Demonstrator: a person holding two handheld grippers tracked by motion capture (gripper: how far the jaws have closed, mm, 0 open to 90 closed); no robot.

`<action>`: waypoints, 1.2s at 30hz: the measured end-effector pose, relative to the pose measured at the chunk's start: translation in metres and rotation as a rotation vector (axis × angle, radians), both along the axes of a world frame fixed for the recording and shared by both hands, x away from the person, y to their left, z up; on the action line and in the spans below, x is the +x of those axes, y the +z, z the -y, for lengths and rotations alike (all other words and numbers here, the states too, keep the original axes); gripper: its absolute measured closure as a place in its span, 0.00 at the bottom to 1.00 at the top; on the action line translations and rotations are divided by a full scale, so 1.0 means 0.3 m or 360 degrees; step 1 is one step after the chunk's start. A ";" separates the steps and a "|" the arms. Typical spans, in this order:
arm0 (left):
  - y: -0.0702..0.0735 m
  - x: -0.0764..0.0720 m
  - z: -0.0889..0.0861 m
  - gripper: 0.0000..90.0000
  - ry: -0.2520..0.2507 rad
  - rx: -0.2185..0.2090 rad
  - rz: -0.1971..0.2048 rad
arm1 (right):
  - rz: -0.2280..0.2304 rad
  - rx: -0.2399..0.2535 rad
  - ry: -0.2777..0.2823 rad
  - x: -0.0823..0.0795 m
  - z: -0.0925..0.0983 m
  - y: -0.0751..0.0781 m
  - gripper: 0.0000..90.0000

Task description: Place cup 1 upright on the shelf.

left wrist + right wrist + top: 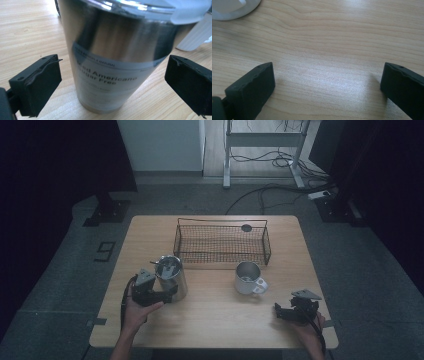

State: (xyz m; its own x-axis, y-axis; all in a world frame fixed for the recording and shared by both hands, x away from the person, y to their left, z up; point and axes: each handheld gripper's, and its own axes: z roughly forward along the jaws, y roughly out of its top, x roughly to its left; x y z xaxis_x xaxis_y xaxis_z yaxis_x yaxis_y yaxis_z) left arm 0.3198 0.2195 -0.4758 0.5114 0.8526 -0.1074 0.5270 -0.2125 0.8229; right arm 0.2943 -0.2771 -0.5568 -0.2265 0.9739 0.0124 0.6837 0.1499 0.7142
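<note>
Both grippers sit low over the table (210, 320). Left gripper (167, 295) is at the tumbler (171, 277); its jaws stand wide apart on either side of the steel body, and in the left gripper view a gap shows between each pad and the tumbler (117, 57), so nothing is held. Right gripper (285, 312) is near the front right corner, jaws also wide apart with only bare wood between them.

Largest on the table is the wire basket (222, 242), at the far side in the middle. A small dark round thing (246, 227) is at its far right part; I cannot tell what it is. Next is the tumbler, upright, front left of the basket, with a printed label. Smallest is the white mug (248, 278), in front of the basket's right end, handle toward the right gripper, well apart from it.
</note>
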 end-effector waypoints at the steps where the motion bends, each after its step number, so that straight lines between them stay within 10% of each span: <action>1: 0.000 0.002 0.003 0.01 0.0004 -0.0001 0.0006 | 0.0000 0.0000 -0.0001 0.000 0.000 0.000 0.00; 36: 0.006 0.097 0.082 0.01 0.0027 0.0083 0.0070 | -0.0001 0.0000 -0.0001 0.000 0.000 0.000 0.00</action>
